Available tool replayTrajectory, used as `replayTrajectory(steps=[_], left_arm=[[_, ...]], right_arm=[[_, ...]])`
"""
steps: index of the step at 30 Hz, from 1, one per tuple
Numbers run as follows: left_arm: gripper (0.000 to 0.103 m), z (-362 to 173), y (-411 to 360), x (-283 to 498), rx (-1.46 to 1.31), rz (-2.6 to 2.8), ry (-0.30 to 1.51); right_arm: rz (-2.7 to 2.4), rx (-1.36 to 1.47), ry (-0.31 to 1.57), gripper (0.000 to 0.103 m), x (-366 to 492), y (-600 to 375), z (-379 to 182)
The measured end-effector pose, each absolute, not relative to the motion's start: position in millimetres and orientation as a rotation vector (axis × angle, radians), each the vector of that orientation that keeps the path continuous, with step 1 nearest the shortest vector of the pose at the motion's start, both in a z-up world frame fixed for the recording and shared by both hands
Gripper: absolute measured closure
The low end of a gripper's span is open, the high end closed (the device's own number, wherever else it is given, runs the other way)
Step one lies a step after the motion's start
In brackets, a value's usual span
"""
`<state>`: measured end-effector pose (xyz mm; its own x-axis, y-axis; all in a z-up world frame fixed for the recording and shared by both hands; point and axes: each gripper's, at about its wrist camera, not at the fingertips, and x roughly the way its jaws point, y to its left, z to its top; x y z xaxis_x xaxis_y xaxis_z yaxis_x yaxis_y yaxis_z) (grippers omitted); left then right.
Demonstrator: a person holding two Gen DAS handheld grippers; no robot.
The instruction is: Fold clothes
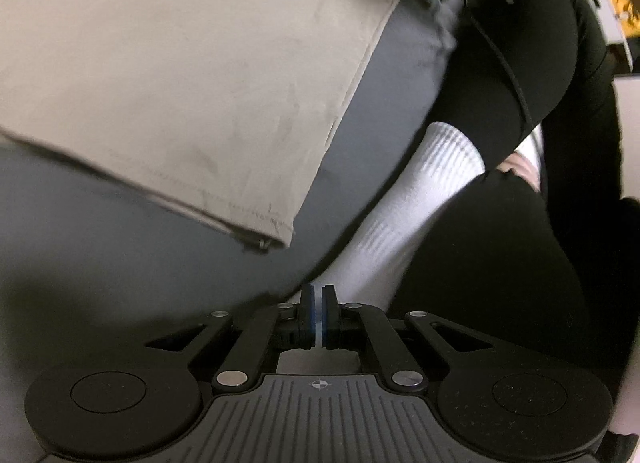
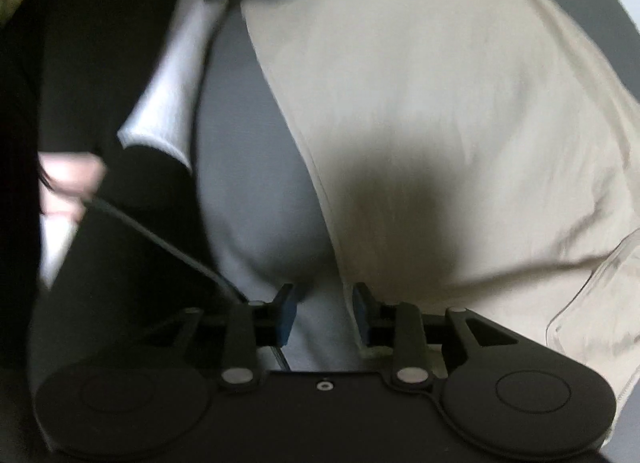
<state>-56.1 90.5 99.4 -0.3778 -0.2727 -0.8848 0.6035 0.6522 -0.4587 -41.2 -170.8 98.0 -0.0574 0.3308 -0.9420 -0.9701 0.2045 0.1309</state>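
The beige, smooth cotton garment lies flat on the dark grey surface, ahead and to the left of the left gripper, whose fingers are pressed together on nothing, probably because this side needs no grasp yet. The right gripper has its fingers spread apart and empty, with the near edge of the garment just ahead of its right finger, so it seems ready to take this edge for a fold. A person's leg in black trousers and a white ribbed sock rests beside the cloth, to the right of the left fingers.
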Motion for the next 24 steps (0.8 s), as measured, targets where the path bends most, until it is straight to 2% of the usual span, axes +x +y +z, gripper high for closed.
replayTrajectory(steps=[4, 9, 15, 19, 24], left_arm=[[0.1, 127, 123, -40, 0.158, -0.859, 1.572], [0.099, 154, 185, 4, -0.125, -0.504, 1.224], [0.099, 133, 223, 45, -0.405, -0.034, 0.919], [0.099, 104, 230, 67, -0.604, 0.057, 0.856], [0.099, 88, 220, 81, -0.555, 0.101, 0.835]], right_arm=[[1.171, -0.499, 0.988, 0.064, -39, -154, 125], [1.123, -0.357, 0.922, 0.062, -41, -92, 118], [1.023, -0.299, 0.955, 0.062, -34, -43, 87], [1.04, -0.224, 0.983, 0.062, -44, -39, 74], [1.077, -0.255, 1.022, 0.061, -68, -32, 63]])
